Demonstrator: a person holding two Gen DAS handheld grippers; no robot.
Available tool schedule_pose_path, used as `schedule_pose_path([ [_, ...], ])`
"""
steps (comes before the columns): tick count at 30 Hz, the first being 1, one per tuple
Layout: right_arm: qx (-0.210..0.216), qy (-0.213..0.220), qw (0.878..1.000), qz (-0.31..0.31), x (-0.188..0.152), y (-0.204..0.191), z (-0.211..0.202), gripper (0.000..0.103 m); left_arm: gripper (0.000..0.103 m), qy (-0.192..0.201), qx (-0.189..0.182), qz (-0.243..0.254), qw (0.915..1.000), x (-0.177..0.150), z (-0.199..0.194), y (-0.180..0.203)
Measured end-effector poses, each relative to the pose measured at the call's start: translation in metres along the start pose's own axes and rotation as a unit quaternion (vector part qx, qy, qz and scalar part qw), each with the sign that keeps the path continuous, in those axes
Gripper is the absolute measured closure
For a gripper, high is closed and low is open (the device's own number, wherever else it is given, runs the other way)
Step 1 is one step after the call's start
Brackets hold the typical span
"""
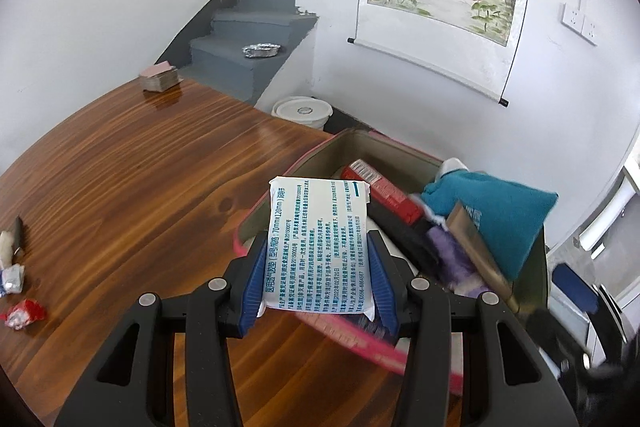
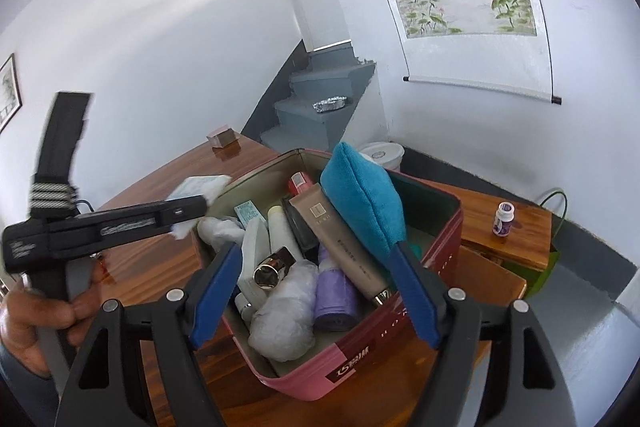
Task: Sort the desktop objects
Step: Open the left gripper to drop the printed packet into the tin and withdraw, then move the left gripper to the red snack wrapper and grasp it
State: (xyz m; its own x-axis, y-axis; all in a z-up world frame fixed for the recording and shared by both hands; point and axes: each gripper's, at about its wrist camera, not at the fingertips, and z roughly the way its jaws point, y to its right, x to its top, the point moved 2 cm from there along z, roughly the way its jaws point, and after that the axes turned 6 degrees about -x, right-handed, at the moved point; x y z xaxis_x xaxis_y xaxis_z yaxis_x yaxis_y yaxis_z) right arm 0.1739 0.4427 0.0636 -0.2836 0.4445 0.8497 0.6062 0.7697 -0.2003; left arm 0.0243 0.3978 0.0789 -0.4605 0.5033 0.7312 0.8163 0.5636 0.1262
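My left gripper (image 1: 316,259) is shut on a white packet with blue print (image 1: 318,243), held above the near rim of the pink box (image 1: 316,151). In the right wrist view the same packet (image 2: 198,189) hangs over the box's far left corner, with the left gripper's body (image 2: 108,227) beside it. The pink box (image 2: 444,251) holds a teal cloth (image 2: 360,195), a beige tube (image 2: 340,239), a purple roll (image 2: 334,295), plastic wraps and small bottles. My right gripper (image 2: 314,267) is open and empty, above the box's near side.
Small wrapped items (image 1: 20,291) lie at the table's left edge (image 1: 120,187). A stack of cards (image 1: 160,77) sits at the far corner. A small white bottle (image 2: 502,219) stands on a lower wooden table. A white bucket (image 1: 302,111) stands on the floor by grey stairs.
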Motion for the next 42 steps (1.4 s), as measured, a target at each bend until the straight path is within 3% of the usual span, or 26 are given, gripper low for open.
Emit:
schedule_pose_path([
  [4,0.004,-0.004,1.000,-0.003,-0.002,-0.003,0.002,0.023,0.041,-0.019,-0.006,0.005,0.9998,0.003,0.017,0.001],
  [7,0.007,-0.008,1.000,-0.003,-0.003,-0.006,0.003,0.023,0.041,-0.022,-0.005,-0.011,0.9997,-0.002,0.019,-0.008],
  [9,0.009,-0.010,1.000,-0.003,-0.004,-0.008,0.004,0.023,0.040,-0.012,-0.012,-0.013,0.9998,-0.005,0.012,-0.012],
  [16,0.021,-0.012,1.000,-0.013,-0.004,-0.025,0.003,0.023,0.040,0.012,0.013,-0.023,0.9996,-0.012,-0.019,-0.036],
  [27,0.068,-0.034,0.996,-0.054,-0.010,-0.083,0.008,0.021,0.040,0.034,0.060,-0.048,0.9965,-0.035,-0.068,-0.093],
  [36,0.116,-0.074,0.987,-0.088,-0.030,-0.135,0.019,0.019,0.040,0.033,0.118,-0.111,0.9863,-0.060,-0.099,-0.174],
  [42,0.134,-0.096,0.981,-0.099,-0.045,-0.157,0.026,0.019,0.040,0.032,0.165,-0.155,0.9736,-0.078,-0.112,-0.231],
])
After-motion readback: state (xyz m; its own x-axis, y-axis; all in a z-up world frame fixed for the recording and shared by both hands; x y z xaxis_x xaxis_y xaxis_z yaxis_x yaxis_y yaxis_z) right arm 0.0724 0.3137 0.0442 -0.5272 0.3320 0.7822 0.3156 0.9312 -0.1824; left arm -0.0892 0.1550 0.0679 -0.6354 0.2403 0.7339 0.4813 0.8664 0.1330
